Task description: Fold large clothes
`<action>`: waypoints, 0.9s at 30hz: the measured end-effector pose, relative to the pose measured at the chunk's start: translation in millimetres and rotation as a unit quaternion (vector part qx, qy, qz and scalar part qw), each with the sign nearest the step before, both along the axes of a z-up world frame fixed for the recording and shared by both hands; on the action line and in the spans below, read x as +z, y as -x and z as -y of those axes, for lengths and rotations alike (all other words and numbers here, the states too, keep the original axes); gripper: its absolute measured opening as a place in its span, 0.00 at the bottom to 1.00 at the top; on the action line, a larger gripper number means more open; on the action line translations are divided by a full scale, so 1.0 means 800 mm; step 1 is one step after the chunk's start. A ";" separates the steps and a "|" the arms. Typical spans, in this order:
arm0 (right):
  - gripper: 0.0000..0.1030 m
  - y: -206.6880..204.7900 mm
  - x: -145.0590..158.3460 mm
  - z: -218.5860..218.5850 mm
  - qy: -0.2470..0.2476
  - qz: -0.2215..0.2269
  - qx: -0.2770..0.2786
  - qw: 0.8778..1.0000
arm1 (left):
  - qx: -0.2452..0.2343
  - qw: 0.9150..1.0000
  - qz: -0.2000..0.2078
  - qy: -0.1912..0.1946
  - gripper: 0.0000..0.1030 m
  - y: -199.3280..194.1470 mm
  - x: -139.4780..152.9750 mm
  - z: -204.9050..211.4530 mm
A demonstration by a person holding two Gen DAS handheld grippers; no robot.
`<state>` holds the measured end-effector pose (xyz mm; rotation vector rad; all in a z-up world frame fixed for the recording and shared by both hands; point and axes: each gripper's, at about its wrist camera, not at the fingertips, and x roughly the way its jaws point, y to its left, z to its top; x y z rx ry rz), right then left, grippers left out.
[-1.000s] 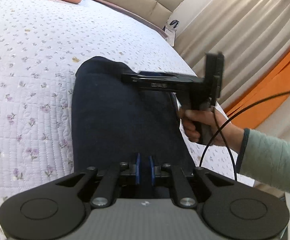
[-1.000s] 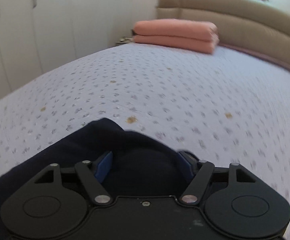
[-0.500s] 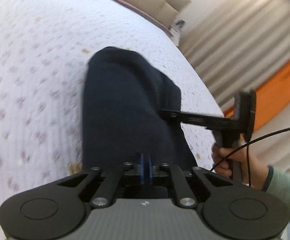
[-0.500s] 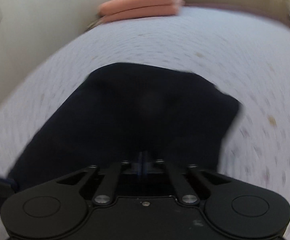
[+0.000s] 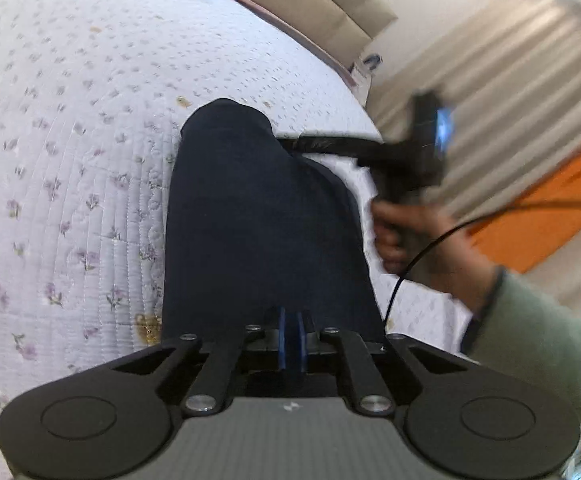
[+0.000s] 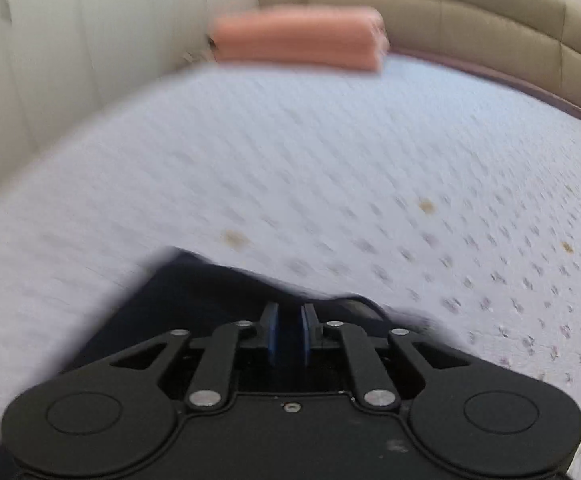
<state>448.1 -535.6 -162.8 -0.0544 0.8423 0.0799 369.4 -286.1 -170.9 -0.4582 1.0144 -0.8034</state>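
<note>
A folded dark navy garment (image 5: 262,220) lies as a long strip on the floral quilted bed (image 5: 70,160). My left gripper (image 5: 290,320) is shut on the garment's near end. In the left wrist view my right gripper (image 5: 294,145) reaches in from the right to the strip's far right edge, held by a hand. In the right wrist view the right gripper (image 6: 289,314) has its blue pads nearly together with dark cloth between them, pinching the navy garment (image 6: 194,288). The image is blurred.
A folded stack of salmon-pink bedding (image 6: 298,42) sits at the far end of the bed by the beige headboard (image 6: 470,28). Curtains and an orange drape (image 5: 530,208) hang at the right. A black cable (image 5: 430,240) trails from the right gripper.
The right gripper went from open to closed on the garment's far edge, moving along the strip. The left gripper stayed shut on the near end.
</note>
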 end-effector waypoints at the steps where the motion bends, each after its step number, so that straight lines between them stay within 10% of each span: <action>1: 0.09 -0.013 -0.016 0.019 0.024 -0.015 -0.044 0.999 | 0.004 1.000 -0.005 0.005 0.08 0.001 -0.001 -0.004; 8: 0.26 0.082 0.014 0.129 -0.078 -0.023 -0.154 0.985 | 0.008 1.000 0.017 -0.006 0.13 0.001 0.032 -0.031; 13: 0.80 0.168 0.046 0.124 -0.165 -0.032 -0.158 0.973 | 0.032 0.998 0.049 0.005 0.59 -0.040 0.056 -0.029; 19: 0.80 0.202 0.023 0.106 -0.282 -0.104 -0.156 0.941 | 0.029 0.999 0.009 -0.029 0.67 -0.101 0.025 0.004; 27: 0.95 0.205 -0.015 0.096 -0.300 -0.097 -0.162 0.935 | 0.049 0.992 -0.114 0.006 0.84 -0.136 -0.052 0.002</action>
